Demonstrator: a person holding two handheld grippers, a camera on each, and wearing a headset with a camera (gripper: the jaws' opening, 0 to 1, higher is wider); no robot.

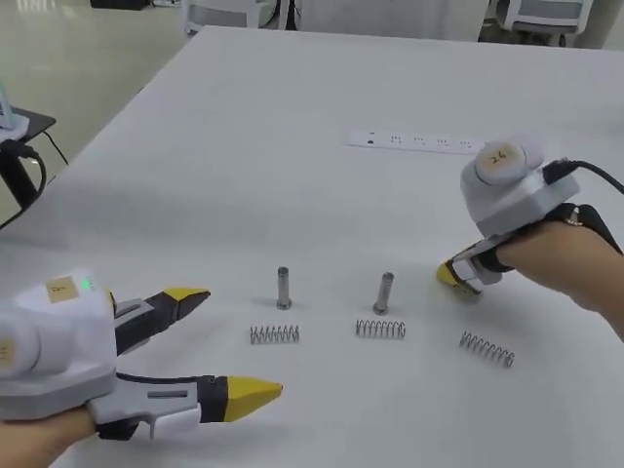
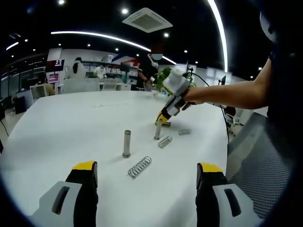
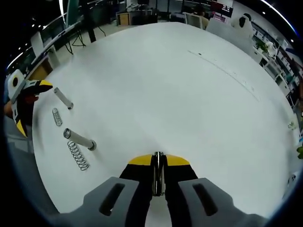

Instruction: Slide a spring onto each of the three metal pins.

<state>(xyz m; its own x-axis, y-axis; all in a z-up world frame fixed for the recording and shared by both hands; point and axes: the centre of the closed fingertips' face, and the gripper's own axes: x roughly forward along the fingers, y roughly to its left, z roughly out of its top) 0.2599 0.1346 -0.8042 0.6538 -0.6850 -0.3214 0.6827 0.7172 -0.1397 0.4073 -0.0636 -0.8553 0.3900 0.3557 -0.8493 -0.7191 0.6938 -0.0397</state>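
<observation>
Two metal pins stand upright on the white table point(image 1: 292, 175), one on the left point(image 1: 284, 288) and one in the middle point(image 1: 384, 292). A spring lies in front of each: left spring point(image 1: 274, 334), middle spring point(image 1: 380, 330). A third spring point(image 1: 487, 349) lies further right. My right gripper point(image 1: 458, 276) is low over the table beyond that spring, shut on a third metal pin point(image 3: 158, 176) that shows between its jaws. My left gripper point(image 1: 224, 341) hovers open at the near left, a short way from the left pin point(image 2: 127, 143) and spring point(image 2: 140, 166), holding nothing.
A white power strip point(image 1: 414, 141) lies on the far side of the table. Office chairs point(image 1: 541, 18) stand past the far edge. A dark stand point(image 1: 19, 161) is off the table's left side.
</observation>
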